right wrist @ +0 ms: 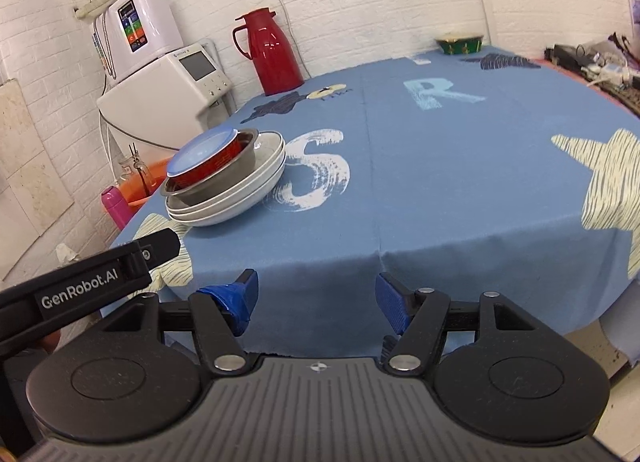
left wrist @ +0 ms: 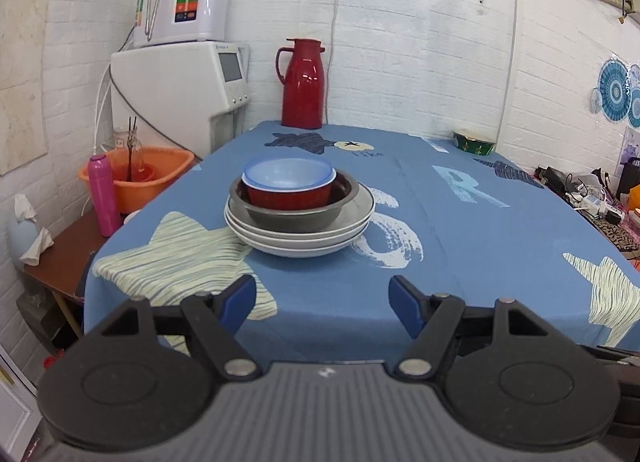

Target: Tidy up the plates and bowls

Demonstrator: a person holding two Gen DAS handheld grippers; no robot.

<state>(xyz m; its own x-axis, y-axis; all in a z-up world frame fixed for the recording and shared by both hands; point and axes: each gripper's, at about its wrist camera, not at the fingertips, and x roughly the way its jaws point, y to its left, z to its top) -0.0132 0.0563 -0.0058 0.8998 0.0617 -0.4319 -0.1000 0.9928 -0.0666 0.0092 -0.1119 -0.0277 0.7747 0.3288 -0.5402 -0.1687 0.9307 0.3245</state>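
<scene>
On the blue patterned desk (left wrist: 460,262), a nested stack of white plates, steel bowl and blue-lidded red bowl (left wrist: 298,208) sits straight ahead of the left hand-held gripper (left wrist: 322,302), nearer than the right hand-held gripper (right wrist: 316,298); both gape empty.

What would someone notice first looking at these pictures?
The stack of nested dishes near the table's left edge: white plates, a metal bowl, a red bowl and a blue bowl on top. Behind it a red jug stands against the white brick wall. Both grippers, left and right, hang before the tablecloth, jaws open and empty.
</scene>
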